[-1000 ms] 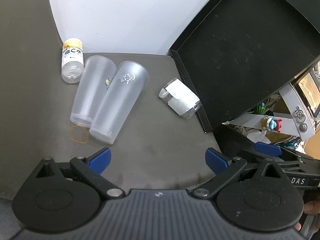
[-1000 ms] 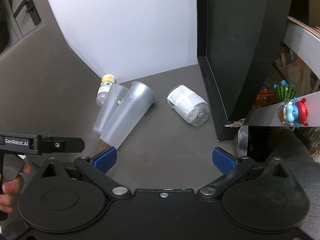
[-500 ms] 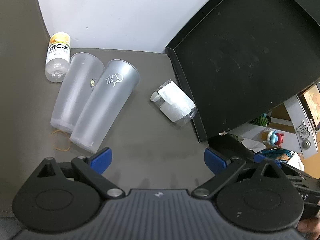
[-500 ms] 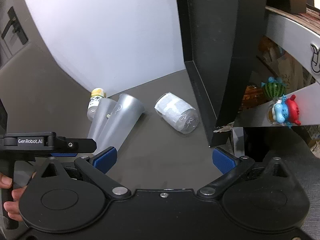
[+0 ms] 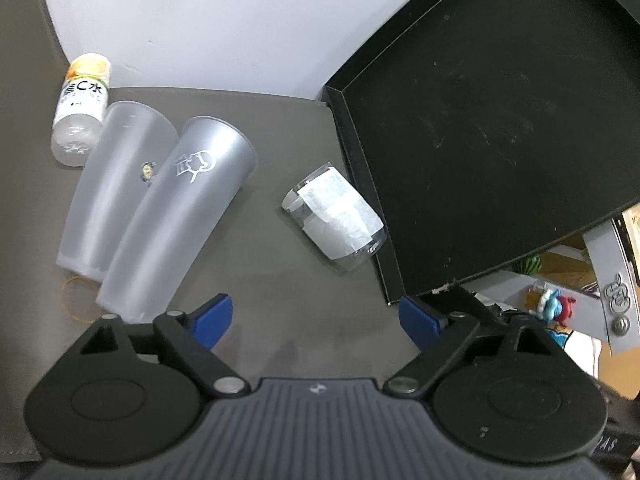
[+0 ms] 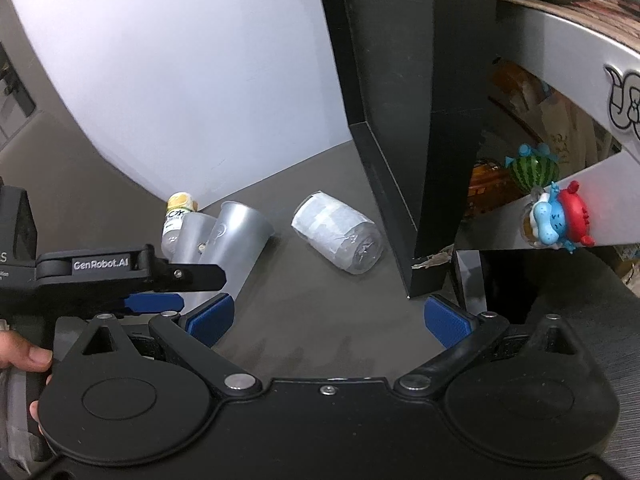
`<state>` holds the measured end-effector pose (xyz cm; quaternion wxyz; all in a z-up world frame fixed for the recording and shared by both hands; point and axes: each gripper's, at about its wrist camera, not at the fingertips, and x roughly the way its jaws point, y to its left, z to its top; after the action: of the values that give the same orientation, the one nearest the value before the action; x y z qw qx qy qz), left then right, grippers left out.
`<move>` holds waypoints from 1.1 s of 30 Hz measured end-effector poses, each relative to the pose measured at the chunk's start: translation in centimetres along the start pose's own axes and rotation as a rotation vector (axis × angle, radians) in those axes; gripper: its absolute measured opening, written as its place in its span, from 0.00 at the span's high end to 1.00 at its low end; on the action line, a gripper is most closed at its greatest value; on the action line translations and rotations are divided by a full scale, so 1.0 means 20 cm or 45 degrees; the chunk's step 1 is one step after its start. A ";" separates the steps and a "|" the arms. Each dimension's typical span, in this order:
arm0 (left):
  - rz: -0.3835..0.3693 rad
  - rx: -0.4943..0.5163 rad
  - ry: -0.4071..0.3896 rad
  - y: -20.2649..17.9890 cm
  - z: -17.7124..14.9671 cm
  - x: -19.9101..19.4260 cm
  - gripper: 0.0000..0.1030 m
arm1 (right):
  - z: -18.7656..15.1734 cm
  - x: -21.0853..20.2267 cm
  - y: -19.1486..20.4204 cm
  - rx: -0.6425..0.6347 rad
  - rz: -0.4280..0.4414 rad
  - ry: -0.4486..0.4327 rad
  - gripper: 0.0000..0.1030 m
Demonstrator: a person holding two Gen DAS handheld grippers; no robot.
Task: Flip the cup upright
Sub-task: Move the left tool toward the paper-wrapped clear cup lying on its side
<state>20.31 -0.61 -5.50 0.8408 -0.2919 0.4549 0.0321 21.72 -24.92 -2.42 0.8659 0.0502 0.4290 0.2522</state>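
Note:
Two tall frosted plastic cups lie on their sides, side by side, on the dark grey table: the nearer one with a white logo (image 5: 176,216) (image 6: 236,236) and one behind it (image 5: 112,192) (image 6: 188,236). A short clear cup wrapped in white paper (image 5: 336,216) (image 6: 340,236) lies on its side near the black box. My left gripper (image 5: 316,320) is open and empty, a little short of the cups. My right gripper (image 6: 328,316) is open and empty, further back. The left gripper's body (image 6: 120,272) shows at the left of the right wrist view.
A small bottle with a yellow cap (image 5: 80,108) (image 6: 176,216) lies by the white wall behind the cups. An orange rubber band (image 5: 76,300) lies by the cup bases. A large black box (image 5: 480,140) (image 6: 400,120) stands on the right. Toys (image 6: 560,216) sit on a shelf beyond.
Both grippers have drifted slightly: the cups sit a little closer in the left wrist view, and the left gripper reaches further into the right wrist view. Nothing on the table has moved.

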 end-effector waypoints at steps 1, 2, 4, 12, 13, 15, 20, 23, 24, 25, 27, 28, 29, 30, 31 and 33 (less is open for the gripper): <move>-0.004 -0.005 0.003 0.00 0.01 0.01 0.15 | 0.00 0.01 0.00 0.004 -0.009 -0.002 0.01; -0.008 -0.010 0.007 0.00 0.02 0.03 0.15 | 0.00 0.01 -0.01 0.008 -0.019 -0.005 0.02; -0.011 -0.018 0.013 -0.01 0.05 0.07 0.17 | 0.01 0.02 -0.02 0.024 -0.034 -0.004 0.02; -0.024 -0.036 0.053 -0.05 0.12 0.21 0.19 | 0.01 0.07 -0.05 0.065 -0.066 0.025 0.05; -0.025 -0.039 0.058 -0.05 0.13 0.23 0.19 | 0.01 0.07 -0.05 0.069 -0.070 0.025 0.05; -0.028 -0.046 0.067 -0.06 0.15 0.26 0.19 | 0.01 0.09 -0.05 0.073 -0.078 0.026 0.05; -0.039 -0.046 0.085 -0.08 0.20 0.36 0.19 | 0.00 0.11 -0.06 0.093 -0.081 0.043 0.08; -0.061 -0.049 0.101 -0.08 0.23 0.42 0.19 | -0.01 0.12 -0.08 0.111 -0.088 0.056 0.08; -0.062 -0.051 0.106 -0.08 0.24 0.45 0.19 | -0.01 0.13 -0.09 0.117 -0.093 0.058 0.08; -0.062 -0.052 0.111 -0.08 0.25 0.47 0.19 | -0.01 0.13 -0.09 0.120 -0.098 0.059 0.10; -0.068 -0.049 0.121 -0.09 0.27 0.51 0.19 | -0.02 0.14 -0.09 0.121 -0.107 0.064 0.16; -0.068 -0.045 0.124 -0.09 0.28 0.52 0.19 | -0.02 0.15 -0.09 0.122 -0.111 0.069 0.20; -0.065 -0.038 0.129 -0.10 0.29 0.55 0.19 | -0.02 0.16 -0.10 0.128 -0.112 0.073 0.20; -0.061 -0.033 0.132 -0.10 0.30 0.57 0.19 | -0.03 0.16 -0.10 0.135 -0.113 0.075 0.21; -0.057 -0.031 0.136 -0.10 0.31 0.58 0.19 | -0.03 0.17 -0.10 0.143 -0.115 0.076 0.22; -0.055 -0.027 0.145 -0.10 0.32 0.61 0.19 | -0.03 0.18 -0.10 0.156 -0.116 0.075 0.22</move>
<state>32.93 -1.61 -11.48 0.8108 -0.3120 0.4952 0.0021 23.86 -25.07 -5.94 0.8588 0.0760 0.4708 0.1874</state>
